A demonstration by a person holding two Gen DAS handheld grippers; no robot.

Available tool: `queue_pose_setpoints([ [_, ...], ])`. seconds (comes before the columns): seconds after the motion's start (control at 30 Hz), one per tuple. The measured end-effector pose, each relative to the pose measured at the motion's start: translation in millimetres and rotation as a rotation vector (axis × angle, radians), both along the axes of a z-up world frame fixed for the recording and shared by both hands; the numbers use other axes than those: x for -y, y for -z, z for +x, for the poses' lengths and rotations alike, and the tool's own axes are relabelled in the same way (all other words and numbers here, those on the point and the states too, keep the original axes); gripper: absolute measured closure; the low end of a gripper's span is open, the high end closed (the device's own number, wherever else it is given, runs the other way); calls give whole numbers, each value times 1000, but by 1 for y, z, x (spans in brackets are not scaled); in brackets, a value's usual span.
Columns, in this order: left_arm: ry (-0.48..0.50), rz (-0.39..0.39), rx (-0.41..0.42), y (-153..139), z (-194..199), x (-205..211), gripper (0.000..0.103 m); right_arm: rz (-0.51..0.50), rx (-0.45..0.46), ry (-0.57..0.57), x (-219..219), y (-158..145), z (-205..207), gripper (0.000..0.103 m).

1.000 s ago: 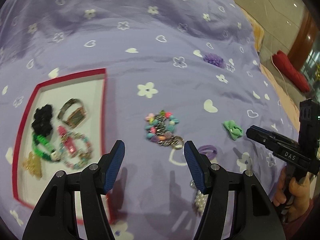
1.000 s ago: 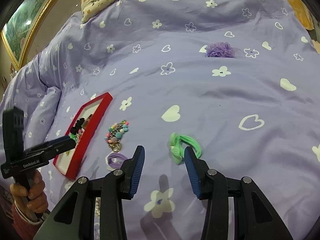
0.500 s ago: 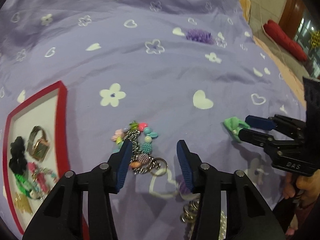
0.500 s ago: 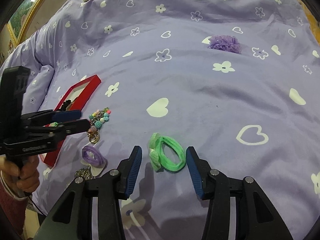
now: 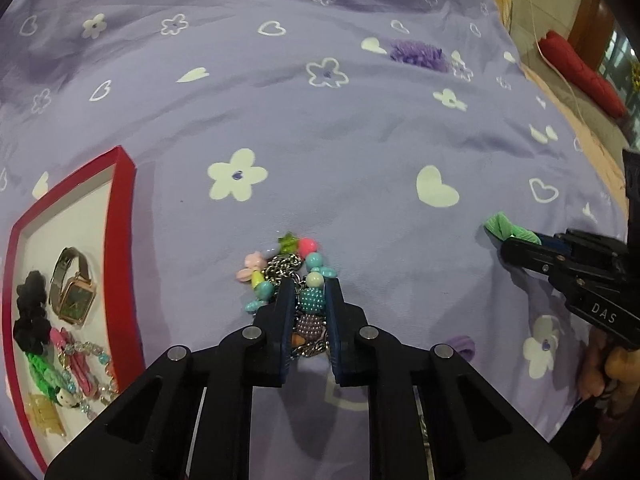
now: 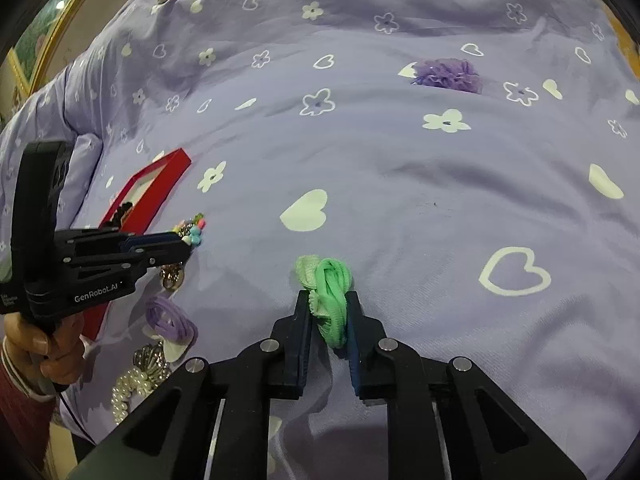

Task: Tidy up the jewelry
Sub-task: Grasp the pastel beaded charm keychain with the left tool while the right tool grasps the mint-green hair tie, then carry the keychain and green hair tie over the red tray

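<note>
My left gripper [image 5: 311, 286] is shut on a colourful beaded charm chain [image 5: 292, 270] that lies on the purple bedspread; it also shows in the right wrist view [image 6: 192, 232]. My right gripper [image 6: 328, 300] is shut on a green hair tie [image 6: 330, 292], seen from the left wrist as a green loop [image 5: 506, 230] at the right gripper's tip. A red-rimmed tray [image 5: 124, 216] at the left holds a watch [image 5: 74, 288], a black scrunchie [image 5: 30, 316] and several bracelets.
A purple fluffy scrunchie [image 6: 448, 74] lies far back on the bed. A purple hair tie [image 6: 170, 318], a pearl strand [image 6: 130, 390] and a metal clip [image 6: 150, 356] lie near the front left. The bed edge and floor are at right [image 5: 560, 20].
Both grippers moved forward and down and closed: the left onto the beaded chain, the right onto the green hair tie.
</note>
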State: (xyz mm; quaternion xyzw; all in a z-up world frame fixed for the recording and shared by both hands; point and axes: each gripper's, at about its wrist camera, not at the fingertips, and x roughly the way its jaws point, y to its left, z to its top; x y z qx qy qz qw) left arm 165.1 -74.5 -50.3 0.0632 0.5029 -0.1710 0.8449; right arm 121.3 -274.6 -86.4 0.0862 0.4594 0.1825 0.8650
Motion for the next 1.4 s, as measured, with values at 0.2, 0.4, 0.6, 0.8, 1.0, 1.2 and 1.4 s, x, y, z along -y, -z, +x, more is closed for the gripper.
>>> queue_pose_setpoints([
  [0.2, -19, -48, 54, -22, -13, -11, 90, 40, 22, 14, 3, -11, -7, 91],
  [0.4, -42, -120, 94, -47, -29, -26, 90, 76, 50, 10, -3, -28, -12, 91],
  [0.6, -70, -190, 116, -66, -43, -47, 92, 104, 75, -17, -14, -43, -19, 91],
  [0.8, -103, -204, 146, -78, -57, -65, 92, 110, 86, -52, -31, -49, -27, 91],
  [1.0, -144, -221, 175, -88, -70, -85, 92, 120, 91, -89, -49, -55, -35, 91],
  [1.2, -207, -231, 197, -93, -84, -113, 92, 130, 95, -149, -79, -60, -39, 91],
  [1.4, -290, -242, 211, -93, -98, -152, 92, 145, 89, -216, -114, -63, -41, 91],
])
